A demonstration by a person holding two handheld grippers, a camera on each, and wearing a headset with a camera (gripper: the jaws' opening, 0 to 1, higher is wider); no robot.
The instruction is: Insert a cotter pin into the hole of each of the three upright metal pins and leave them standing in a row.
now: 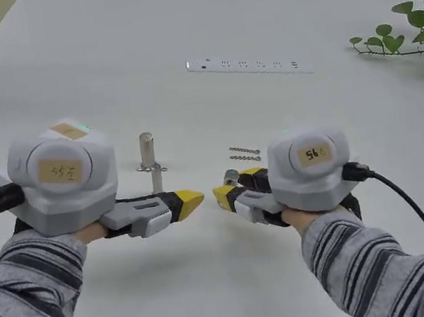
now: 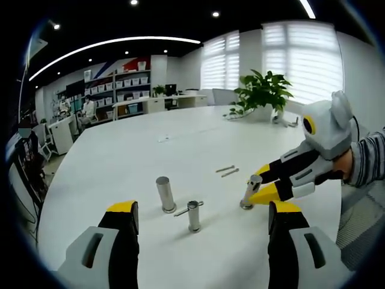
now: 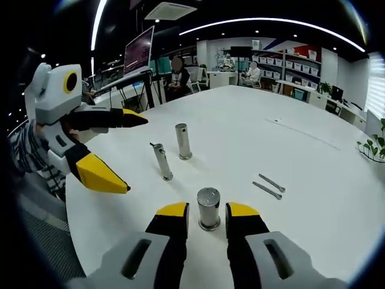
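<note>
Three upright metal pins stand on the white table [image 1: 213,283]. The back pin [image 1: 147,150] [image 2: 164,194] [image 3: 183,141] is bare. In front of it, a second pin [image 1: 156,179] [image 2: 194,215] [image 3: 162,161] has a cotter pin through its top. The third pin [image 1: 232,177] [image 2: 251,191] [image 3: 209,208] stands between the jaws of my right gripper [image 1: 236,185] [image 2: 264,182] [image 3: 207,212], which flank it closely with thin gaps showing. My left gripper [image 1: 179,206] [image 2: 203,211] [image 3: 123,147] is wide open and holds nothing, just left of the pins. Two loose cotter pins [image 1: 244,154] [image 2: 227,171] [image 3: 269,185] lie beyond the right gripper.
A white power strip [image 1: 248,66] lies farther back on the table. A green plant [image 1: 406,27] [image 2: 263,93] trails in at the far right. A black cable [image 1: 414,210] runs from my right gripper. People sit at desks far off in the right gripper view.
</note>
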